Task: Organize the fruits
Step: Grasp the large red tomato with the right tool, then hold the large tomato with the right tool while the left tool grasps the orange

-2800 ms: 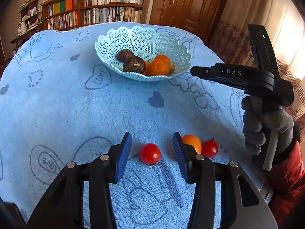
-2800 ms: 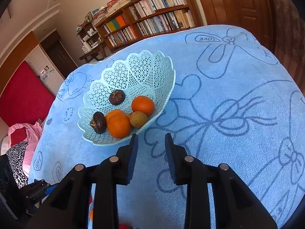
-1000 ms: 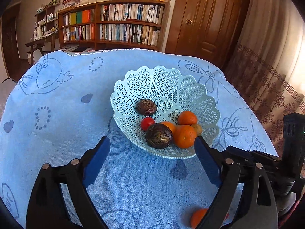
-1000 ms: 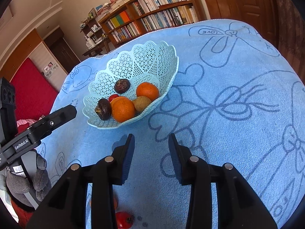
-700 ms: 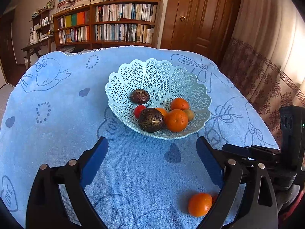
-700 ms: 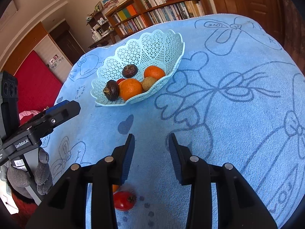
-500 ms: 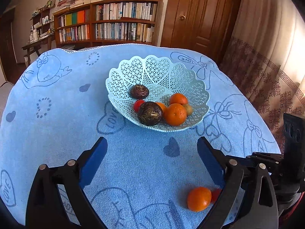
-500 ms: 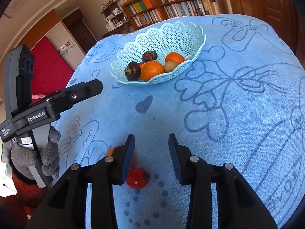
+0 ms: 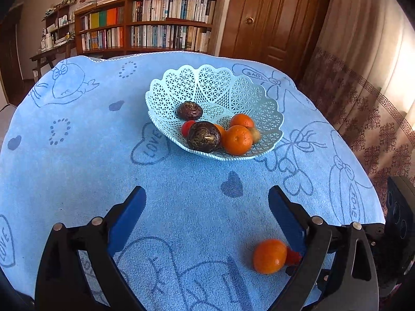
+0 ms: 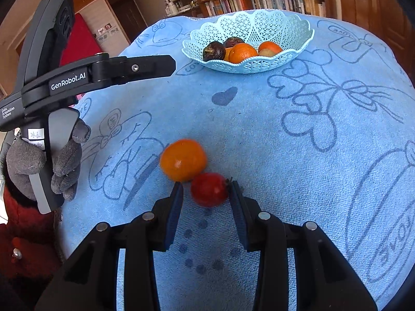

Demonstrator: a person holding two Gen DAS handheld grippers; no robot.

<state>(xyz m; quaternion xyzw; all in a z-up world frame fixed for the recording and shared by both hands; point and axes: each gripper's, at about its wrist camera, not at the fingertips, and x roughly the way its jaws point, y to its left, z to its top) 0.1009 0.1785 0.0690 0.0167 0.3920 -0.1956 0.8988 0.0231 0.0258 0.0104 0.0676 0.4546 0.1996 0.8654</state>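
A pale blue lattice basket (image 9: pixel 207 77) holds two dark brown fruits, oranges, a small green-brown fruit and a red tomato (image 9: pixel 187 127). On the blue cloth near me lie a loose orange (image 10: pixel 182 160) and a red tomato (image 10: pixel 209 193), touching each other. My right gripper (image 10: pixel 206 197) is open and low, its two fingers on either side of that tomato. My left gripper (image 9: pixel 206 210) is spread wide and holds nothing, well short of the basket. In its view the orange (image 9: pixel 269 256) lies by the right finger, and the tomato (image 9: pixel 293 257) is half hidden behind it.
The blue towel with heart and bow drawings (image 9: pixel 77 155) covers the round table. A grey-gloved hand (image 10: pixel 52 160) holds the left gripper's handle at the left. Behind the table stand bookshelves (image 9: pixel 155 31), a wooden door (image 9: pixel 272 20) and a curtain (image 9: pixel 363 77).
The left gripper drew back from the basket, still wide open, with a tomato left inside. The right gripper swung down and toward the loose fruits and now straddles the red tomato.
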